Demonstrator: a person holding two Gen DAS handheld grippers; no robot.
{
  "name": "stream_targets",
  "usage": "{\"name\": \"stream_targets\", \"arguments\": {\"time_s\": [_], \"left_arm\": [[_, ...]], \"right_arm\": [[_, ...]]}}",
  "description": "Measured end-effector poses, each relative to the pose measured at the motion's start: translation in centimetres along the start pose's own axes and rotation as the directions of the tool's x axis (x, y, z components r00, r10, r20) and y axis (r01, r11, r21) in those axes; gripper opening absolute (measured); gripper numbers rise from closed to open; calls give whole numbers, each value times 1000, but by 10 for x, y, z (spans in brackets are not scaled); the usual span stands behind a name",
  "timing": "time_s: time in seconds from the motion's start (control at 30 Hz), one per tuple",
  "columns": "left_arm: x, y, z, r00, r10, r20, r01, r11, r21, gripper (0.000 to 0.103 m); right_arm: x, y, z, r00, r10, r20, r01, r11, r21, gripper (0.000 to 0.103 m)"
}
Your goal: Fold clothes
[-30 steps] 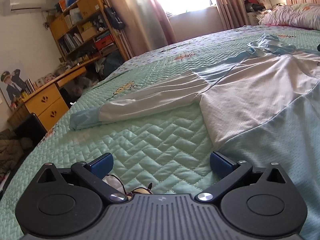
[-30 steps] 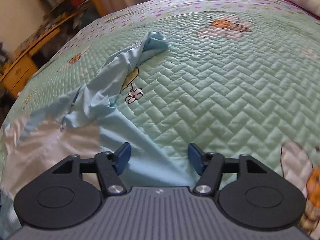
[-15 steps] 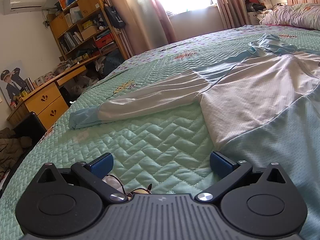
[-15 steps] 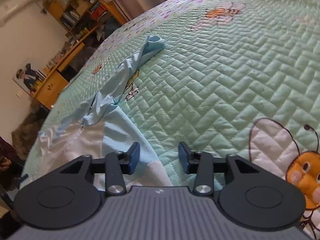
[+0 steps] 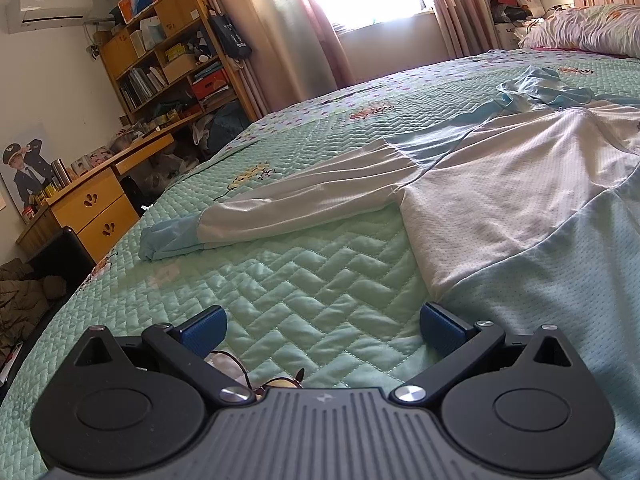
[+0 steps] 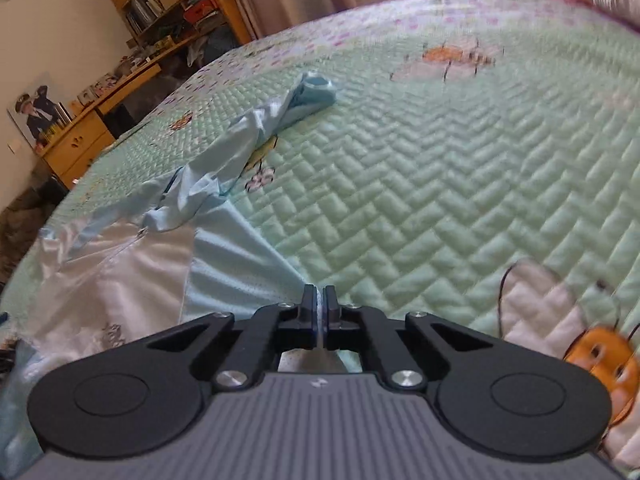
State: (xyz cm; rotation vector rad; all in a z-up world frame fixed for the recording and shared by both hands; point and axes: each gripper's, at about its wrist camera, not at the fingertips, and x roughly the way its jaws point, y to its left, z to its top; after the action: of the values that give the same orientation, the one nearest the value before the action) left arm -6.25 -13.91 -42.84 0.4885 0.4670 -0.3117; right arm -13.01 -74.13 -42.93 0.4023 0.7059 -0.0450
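Note:
A white and light-blue hooded jacket [image 5: 500, 184] lies spread flat on the green quilted bedspread [image 5: 280, 288]. Its long sleeve [image 5: 304, 204] stretches left and ends in a blue cuff [image 5: 168, 236]. My left gripper [image 5: 322, 330] hangs open just above the quilt, with its right pad beside the jacket's blue hem and nothing between the fingers. In the right wrist view the jacket [image 6: 120, 276] lies to the left, its crumpled blue hood [image 6: 256, 128] trailing away. My right gripper [image 6: 319, 300] is shut on the edge of the jacket's blue panel, and a thin strip of cloth shows between the pads.
A wooden desk with drawers [image 5: 92, 208] and a crowded bookshelf [image 5: 168, 52] stand along the left wall beyond the bed's edge. A floral pillow [image 5: 588, 28] lies at the head of the bed. Dark clothing [image 5: 20, 300] is heaped on the floor at the left.
The right gripper's jaws went from wide apart to shut on the jacket's blue edge, and its view swung slightly. The left gripper stayed still and open.

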Motion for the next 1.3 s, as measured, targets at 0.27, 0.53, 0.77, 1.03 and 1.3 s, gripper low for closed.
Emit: {"name": "stream_targets", "arguments": {"time_s": [0.27,0.53,0.77,1.03,1.3], "left_arm": [[0,1,-1,1000,0,3,0,1000,-1,103],[-1,2,-1,1000,-1,4,1,1000,-2,103],[-11,17,36,997,-54,52,56,998,-40,102],[87,22,171,932,-337,135,331,941,65,101],[228,37,209,801,-595,-62,586,802,-119,57]], "right_arm": [[7,-12,13,997,-83,6,83,996,35,5],[-59,10,-20,950,-174,258,114,967,230,27],[-75,46,-107,895,36,445,-229,893,388,82],[-59,23,-148,822,105,559,-403,801,443,80],[-55,8,-149,776,149,613,-502,734,457,79]]}}
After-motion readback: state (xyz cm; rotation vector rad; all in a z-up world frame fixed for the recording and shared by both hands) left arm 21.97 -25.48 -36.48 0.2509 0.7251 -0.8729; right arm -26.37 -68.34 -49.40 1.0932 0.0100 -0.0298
